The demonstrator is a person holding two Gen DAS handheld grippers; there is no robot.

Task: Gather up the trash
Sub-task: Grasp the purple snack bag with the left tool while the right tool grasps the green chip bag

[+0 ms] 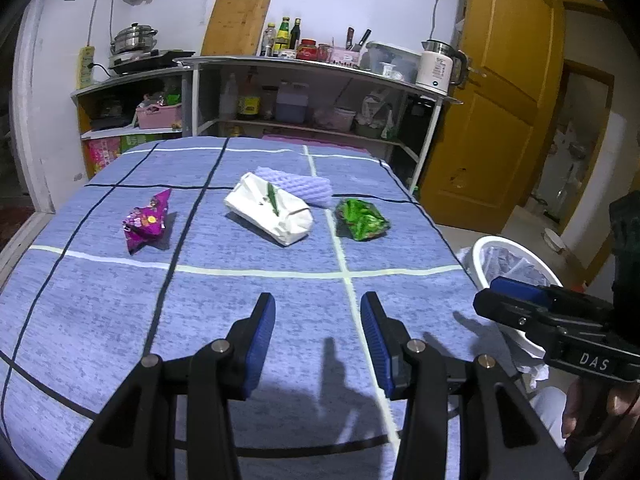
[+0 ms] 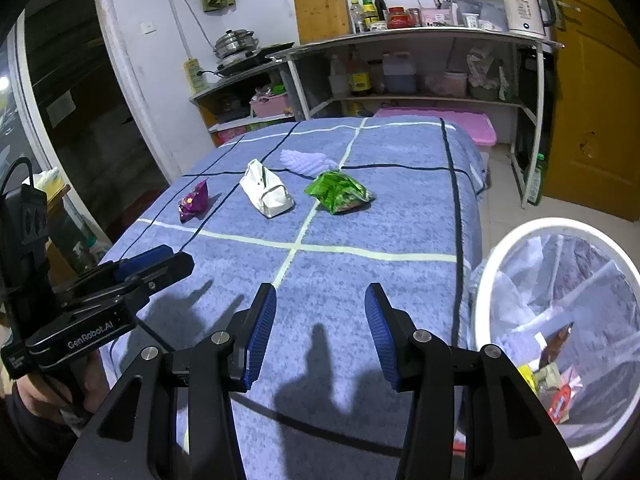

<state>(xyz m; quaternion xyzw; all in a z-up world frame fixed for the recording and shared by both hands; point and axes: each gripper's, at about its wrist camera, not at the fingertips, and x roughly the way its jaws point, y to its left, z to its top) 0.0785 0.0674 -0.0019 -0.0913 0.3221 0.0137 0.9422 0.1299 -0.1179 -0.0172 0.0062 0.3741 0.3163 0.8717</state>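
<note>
- The left gripper point(image 1: 318, 316) hovered low in the frame over the blue checked tablecloth point(image 1: 248, 304), jaws apart and empty.
- The right gripper point(image 2: 320, 308) likewise stood parted, holding nothing.
- Mid-frame lay a crumpled purple foil wrapper point(image 1: 146, 224), a white paper bag point(image 1: 272, 210), and a green snack packet point(image 1: 362, 220).
- The white mesh waste bin point(image 2: 486, 280) stood at the lower right.

A wooden cutting board point(image 2: 319, 7) is leaning against the wall on the metal shelf point(image 2: 420, 34), bottles point(image 2: 370, 5) standing just beside it. A white kettle point(image 2: 524, 6) is sitting at the shelf's right end. A steel pot point(image 1: 133, 37) is resting on a cooktop.
</note>
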